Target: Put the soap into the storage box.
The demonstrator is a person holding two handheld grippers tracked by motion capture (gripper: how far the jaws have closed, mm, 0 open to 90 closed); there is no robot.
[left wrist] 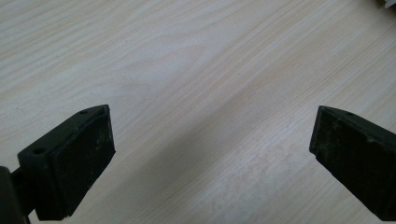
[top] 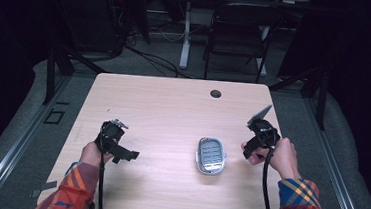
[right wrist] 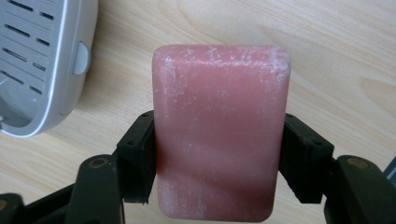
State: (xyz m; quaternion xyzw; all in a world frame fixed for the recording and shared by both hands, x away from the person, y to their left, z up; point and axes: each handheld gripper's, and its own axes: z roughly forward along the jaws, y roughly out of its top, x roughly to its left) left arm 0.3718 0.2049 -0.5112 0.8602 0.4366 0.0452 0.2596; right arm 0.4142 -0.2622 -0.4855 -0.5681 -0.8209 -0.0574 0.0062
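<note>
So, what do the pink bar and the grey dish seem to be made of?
The pink bar, clamped in the right gripper, looks like soap: waxy, matt, with whitish dried film at its edges. The grey dish looks like moulded plastic: smooth, slightly glossy rim, slotted insert. Neither is certain from looks alone.

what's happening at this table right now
A person at a wooden table holds a gripper in each hand. The right gripper is clamped on a pink soap bar, held just right of an empty grey soap dish. The left gripper is open over bare wood, holding nothing.
</note>
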